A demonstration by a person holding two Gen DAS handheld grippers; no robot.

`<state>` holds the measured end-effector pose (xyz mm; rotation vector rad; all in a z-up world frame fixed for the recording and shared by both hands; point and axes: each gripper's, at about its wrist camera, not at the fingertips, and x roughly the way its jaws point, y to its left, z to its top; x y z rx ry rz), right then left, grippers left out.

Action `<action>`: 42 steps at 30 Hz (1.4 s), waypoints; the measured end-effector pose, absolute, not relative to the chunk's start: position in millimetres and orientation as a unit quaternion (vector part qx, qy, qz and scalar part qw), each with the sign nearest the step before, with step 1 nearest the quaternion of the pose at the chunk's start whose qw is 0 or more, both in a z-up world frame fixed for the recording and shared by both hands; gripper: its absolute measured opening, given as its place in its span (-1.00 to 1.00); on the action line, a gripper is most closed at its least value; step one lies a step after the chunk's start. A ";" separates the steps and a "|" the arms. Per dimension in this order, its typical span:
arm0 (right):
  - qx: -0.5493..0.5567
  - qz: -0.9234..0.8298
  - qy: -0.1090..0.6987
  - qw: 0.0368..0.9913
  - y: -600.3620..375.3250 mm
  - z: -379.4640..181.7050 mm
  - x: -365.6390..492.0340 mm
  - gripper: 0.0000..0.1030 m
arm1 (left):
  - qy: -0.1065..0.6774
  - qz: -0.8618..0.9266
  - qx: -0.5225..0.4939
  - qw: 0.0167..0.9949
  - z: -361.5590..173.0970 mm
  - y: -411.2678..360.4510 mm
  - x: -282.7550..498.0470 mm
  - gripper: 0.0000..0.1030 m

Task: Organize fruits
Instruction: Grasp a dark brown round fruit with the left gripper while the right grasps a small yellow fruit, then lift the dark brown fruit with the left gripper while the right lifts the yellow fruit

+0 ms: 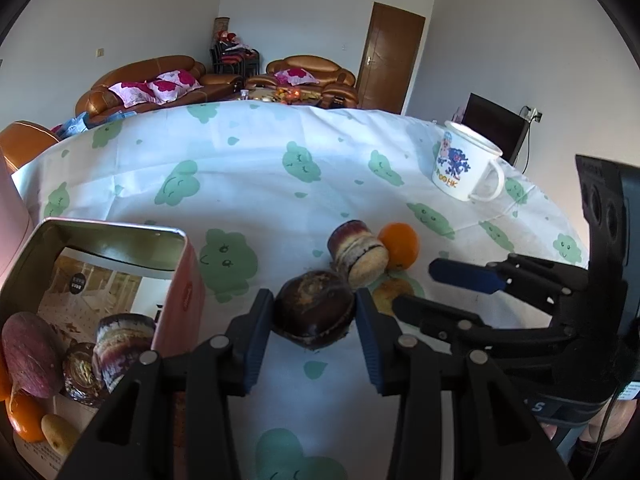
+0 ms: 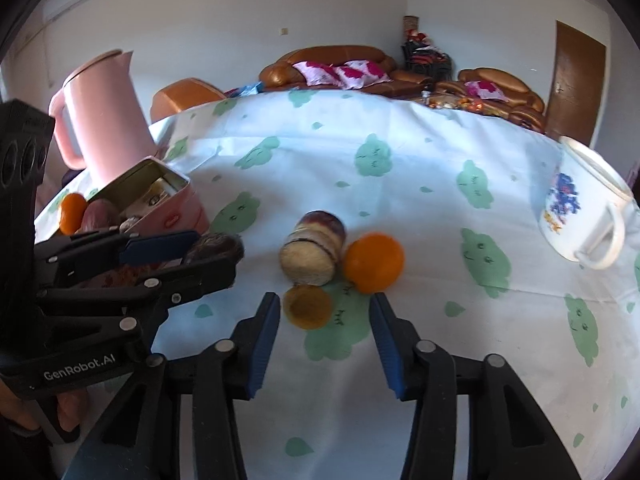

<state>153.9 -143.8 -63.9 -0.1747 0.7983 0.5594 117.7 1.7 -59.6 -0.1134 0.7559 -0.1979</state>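
Note:
My left gripper [image 1: 314, 310] is shut on a dark brown round fruit [image 1: 314, 312], held just above the tablecloth right of the pink tin [image 1: 186, 280]. The tin holds several pieces: a purple sweet potato [image 1: 30, 354], a striped cane chunk [image 1: 120, 338], an orange [image 1: 24, 416]. On the cloth lie another cane chunk [image 1: 358, 252], an orange [image 1: 400, 246] and a small yellow-brown fruit [image 1: 390, 292]. My right gripper [image 2: 324, 312] is open, its fingers either side of the yellow-brown fruit [image 2: 307, 306], with the cane chunk [image 2: 314, 252] and orange [image 2: 374, 262] just beyond. The left gripper [image 2: 208, 256] shows at left.
A white printed mug [image 1: 466, 168] stands at the far right of the table; it also shows in the right wrist view [image 2: 580, 216]. A pink jug [image 2: 106, 116] stands behind the tin [image 2: 160, 204]. The green-patterned tablecloth [image 1: 260, 168] covers the table. Sofas lie beyond.

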 end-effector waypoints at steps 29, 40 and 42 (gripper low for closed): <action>-0.100 0.296 0.358 0.880 -132.4 -57.9 146.2 -0.40 | 0.351 -0.077 -0.062 0.931 -56.8 7.7 112.1 -0.16; -0.100 0.301 0.324 0.891 -135.7 -50.1 137.3 -0.40 | 0.329 -0.065 -0.046 0.941 -50.5 5.1 104.9 -0.16; -0.096 0.306 0.317 0.893 -137.4 -48.3 135.2 -0.40 | 0.325 -0.063 -0.045 0.943 -49.7 5.0 103.1 -0.16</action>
